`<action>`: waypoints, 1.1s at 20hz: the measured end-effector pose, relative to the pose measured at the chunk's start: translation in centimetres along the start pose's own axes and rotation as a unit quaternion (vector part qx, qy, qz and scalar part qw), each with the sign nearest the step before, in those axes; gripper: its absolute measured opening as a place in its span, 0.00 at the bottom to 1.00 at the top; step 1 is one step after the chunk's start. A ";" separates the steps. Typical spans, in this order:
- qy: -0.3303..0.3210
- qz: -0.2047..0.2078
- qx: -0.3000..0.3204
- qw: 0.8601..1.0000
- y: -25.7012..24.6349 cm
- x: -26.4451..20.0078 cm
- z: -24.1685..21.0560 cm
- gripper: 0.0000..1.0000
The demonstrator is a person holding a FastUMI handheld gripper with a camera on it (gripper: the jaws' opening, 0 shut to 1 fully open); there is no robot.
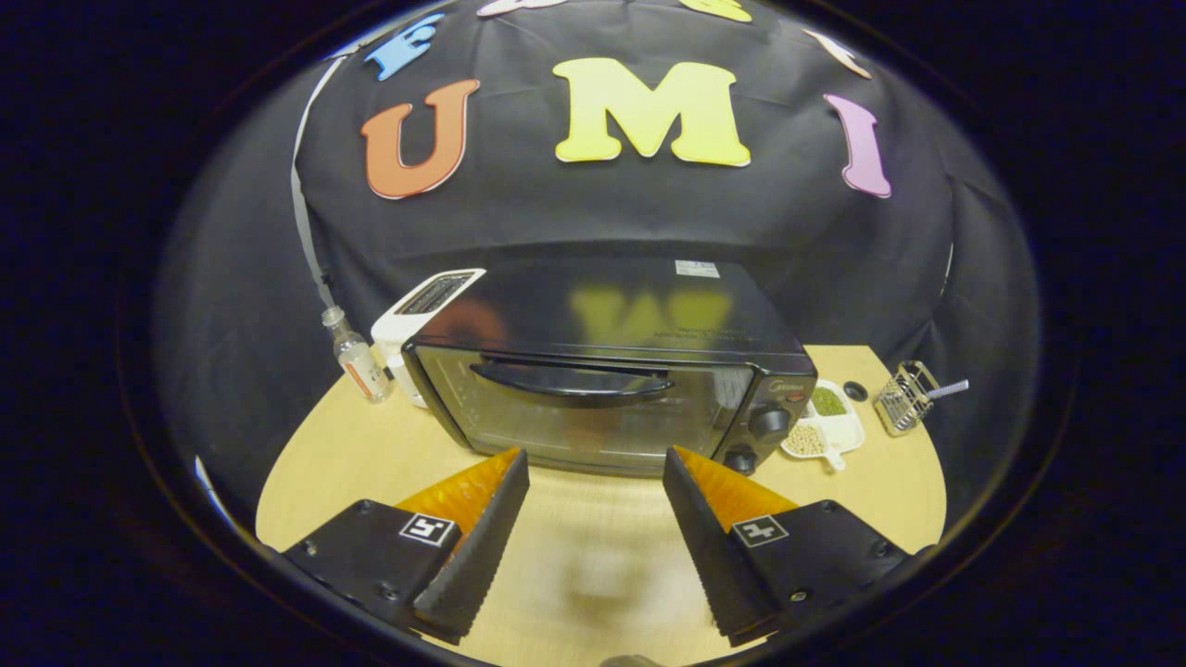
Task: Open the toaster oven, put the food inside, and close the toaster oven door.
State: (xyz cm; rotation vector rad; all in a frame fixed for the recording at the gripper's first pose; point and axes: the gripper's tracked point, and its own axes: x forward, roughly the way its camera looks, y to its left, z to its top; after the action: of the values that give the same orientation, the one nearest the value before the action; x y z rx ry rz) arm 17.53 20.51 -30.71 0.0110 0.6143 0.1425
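Observation:
A black toaster oven [611, 371] stands on the wooden table [371, 463] just beyond my fingers, its glass door closed and its curved dark handle [570, 382] running across the top of the door. Two knobs [767, 421] sit on its right panel. My gripper [595, 459] is open, held low over the table a short way in front of the door, with nothing between its fingers. I cannot make out the food as a separate item.
A white slot toaster [422, 310] and a small clear bottle [357, 357] stand left of the oven. On the right are a white divided dish [829, 426] with grains and a wire rack [906, 396]. Bare table lies under my fingers.

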 end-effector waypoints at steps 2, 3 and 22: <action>0.000 -0.012 0.002 1.000 -1.1 -1.1 -0.8 0.94; 0.002 -0.016 0.002 1.000 -1.5 -1.4 -1.2 0.94; -0.185 -0.091 0.038 0.978 -16.8 -25.9 10.3 0.99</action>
State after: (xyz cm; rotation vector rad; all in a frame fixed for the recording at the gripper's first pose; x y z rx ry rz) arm 4.76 0.70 -8.30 0.0534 0.2467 -0.0618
